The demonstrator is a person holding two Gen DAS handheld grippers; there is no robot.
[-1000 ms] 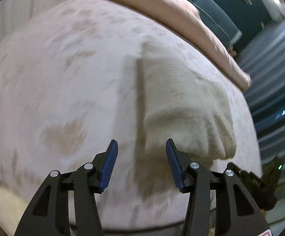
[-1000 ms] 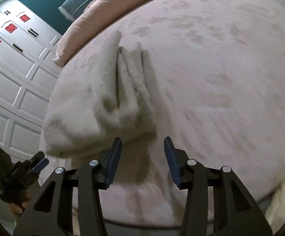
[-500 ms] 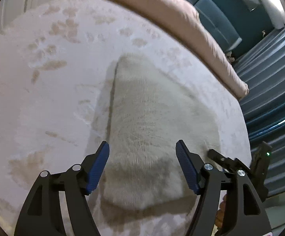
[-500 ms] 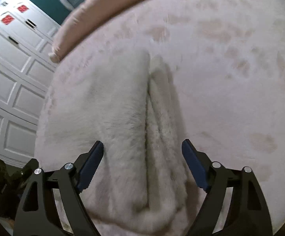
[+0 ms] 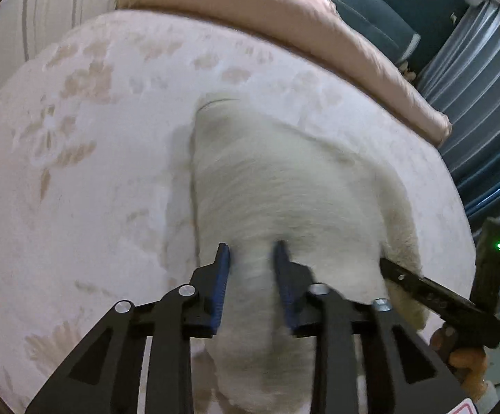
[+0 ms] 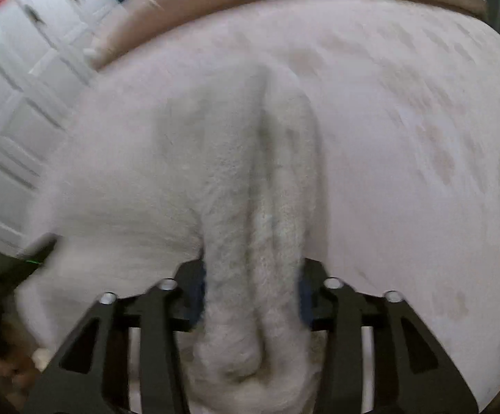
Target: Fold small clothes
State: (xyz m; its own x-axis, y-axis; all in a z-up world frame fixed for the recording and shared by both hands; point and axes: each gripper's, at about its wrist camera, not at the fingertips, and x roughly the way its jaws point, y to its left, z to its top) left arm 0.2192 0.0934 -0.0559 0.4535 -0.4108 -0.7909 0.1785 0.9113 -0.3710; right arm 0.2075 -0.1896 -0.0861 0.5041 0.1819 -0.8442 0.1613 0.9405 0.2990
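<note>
Left wrist view has the left gripper [image 5: 251, 269] at lower centre, its blue-padded jaws closing on a ridge of the cream fleece garment [image 5: 284, 186], which runs between them and fills the middle of the frame. That garment lies on a pale bedspread [image 5: 88, 158] printed with tan paw marks, and a pink bolster pillow [image 5: 284, 13] runs along the upper edge. At the lower right of this view the right gripper [image 5: 436, 293] reaches in against the garment's edge. Right wrist view shows the right gripper [image 6: 250, 296] at bottom centre, its jaws closing too, with a thick bunched fold of the same garment [image 6: 188, 172] pressed between the pads. White panelled doors [image 6: 12, 103] fill the upper left.
</note>
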